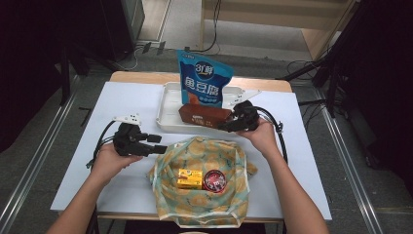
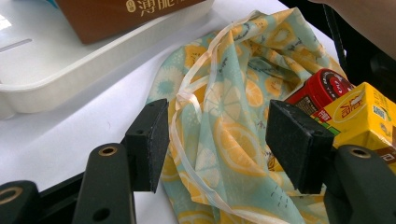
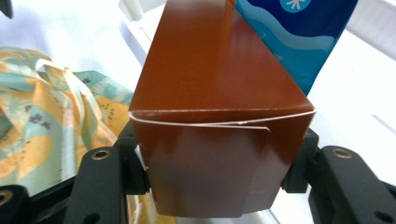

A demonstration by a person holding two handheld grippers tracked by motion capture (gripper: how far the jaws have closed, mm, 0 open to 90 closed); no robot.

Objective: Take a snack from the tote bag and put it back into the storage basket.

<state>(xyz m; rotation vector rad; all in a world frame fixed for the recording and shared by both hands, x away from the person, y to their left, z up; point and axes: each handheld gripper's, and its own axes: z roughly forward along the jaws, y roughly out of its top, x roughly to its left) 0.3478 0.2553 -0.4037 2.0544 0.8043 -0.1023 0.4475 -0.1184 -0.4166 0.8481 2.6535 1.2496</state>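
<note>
A brown carton lies over the front rim of the white tray. My right gripper is shut on its right end; in the right gripper view the carton sits clamped between both jaws of the gripper. A lemon-print drawstring bag lies open near the front edge of the table, holding a yellow drink carton and a red tin. At the bag's left edge, my left gripper is open. Its jaws straddle the bag's rim and cord without pressing.
A blue snack pouch stands upright in the tray behind the brown carton. The white table cover has bare room to the left and right of the tray. Cables trail from both grippers.
</note>
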